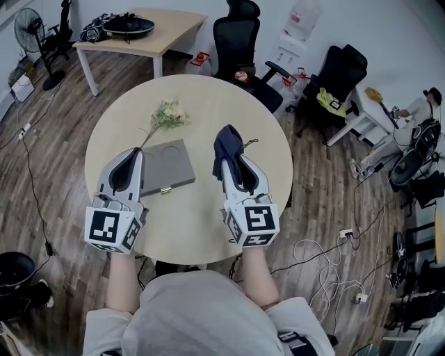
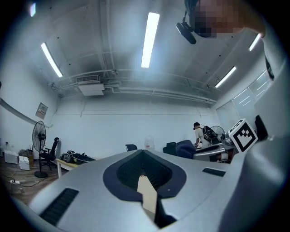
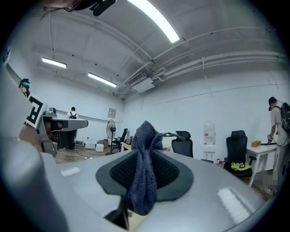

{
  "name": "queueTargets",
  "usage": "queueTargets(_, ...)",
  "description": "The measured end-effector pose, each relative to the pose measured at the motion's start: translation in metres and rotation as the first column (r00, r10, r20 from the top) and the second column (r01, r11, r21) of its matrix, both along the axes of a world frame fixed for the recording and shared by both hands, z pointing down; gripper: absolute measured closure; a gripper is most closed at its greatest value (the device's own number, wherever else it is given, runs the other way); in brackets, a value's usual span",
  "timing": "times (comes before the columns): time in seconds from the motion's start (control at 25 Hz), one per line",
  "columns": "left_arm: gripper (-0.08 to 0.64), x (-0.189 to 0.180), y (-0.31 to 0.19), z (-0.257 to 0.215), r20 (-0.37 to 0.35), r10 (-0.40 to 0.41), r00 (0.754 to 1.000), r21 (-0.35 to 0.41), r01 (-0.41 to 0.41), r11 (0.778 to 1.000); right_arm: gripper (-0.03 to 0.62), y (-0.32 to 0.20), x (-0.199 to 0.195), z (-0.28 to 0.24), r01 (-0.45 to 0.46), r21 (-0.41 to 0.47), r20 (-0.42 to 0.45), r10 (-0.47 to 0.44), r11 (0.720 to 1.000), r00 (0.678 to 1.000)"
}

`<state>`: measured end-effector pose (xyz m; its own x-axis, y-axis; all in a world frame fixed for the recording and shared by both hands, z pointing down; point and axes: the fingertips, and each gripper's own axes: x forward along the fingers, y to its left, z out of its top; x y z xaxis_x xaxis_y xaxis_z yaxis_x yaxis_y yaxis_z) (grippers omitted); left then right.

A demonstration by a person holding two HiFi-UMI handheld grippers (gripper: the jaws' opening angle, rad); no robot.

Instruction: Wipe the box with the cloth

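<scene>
**Two grippers, one cloth, one box**

One box point(image 1: 167, 167), flat and grey, lies on the round table point(image 1: 201, 222), left of centre. One cloth point(image 1: 227, 147), dark blue, is pinched in the right gripper point(image 1: 231, 165). That gripper's fingers point(image 3: 174, 174) are pressed onto the fabric, which bunches up above their tips and hangs down between them. The cloth is held over the table just right of the box, apart from it.

The left gripper point(image 1: 133, 154) sits at the box's left edge and overlaps it in the head view; whether it touches cannot be told. Its fingers point(image 2: 120, 174) are drawn together to a thin slit with nothing in it, and only pale tabletop shows through.

One sprig point(image 1: 167, 115) of pale flowers lies beyond the box, its stem running toward the box's far left corner.

The round table is plain light beige and stands on a wood-plank floor point(image 1: 55, 160). Around it:

- two black chairs, one point(image 1: 236, 35) at the far edge of the table and one point(image 1: 342, 69) to the right with something yellow on its seat
- one rectangular side table point(image 1: 163, 31) at the back left, carrying dark gear
- one fan point(image 1: 28, 31) beside the side table
- one water jug point(image 1: 302, 17) against the white wall
- one white desk point(image 1: 372, 111) at the right
- cables point(image 1: 327, 257) across the floor
- one dark bin point(image 1: 14, 270) at the lower left

Strip lights point(image 2: 149, 38) run along the ceiling.
</scene>
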<state>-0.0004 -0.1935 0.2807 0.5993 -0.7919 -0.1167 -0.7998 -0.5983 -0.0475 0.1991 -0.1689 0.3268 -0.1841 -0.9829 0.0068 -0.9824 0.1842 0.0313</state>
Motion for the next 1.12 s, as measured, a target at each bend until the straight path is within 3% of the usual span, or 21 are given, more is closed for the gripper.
queueTargets(0.4, 0.552, 0.013, 0.018, -0.006, -0.013, -0.006, 1.000, 0.003, 0.006, 1.000, 0.482, 0.022, 0.016, -0.016, -0.028, 0.062, 0.011, 0.027, 0.998, 1.000)
queueTargets(1.12, 0.552, 0.019, 0.031, -0.002, -0.008, -0.040, 0.999, -0.001, 0.040, 0.999, 0.482, 0.028, 0.023, -0.014, -0.003, 0.073, 0.034, 0.001, 0.997, 0.999)
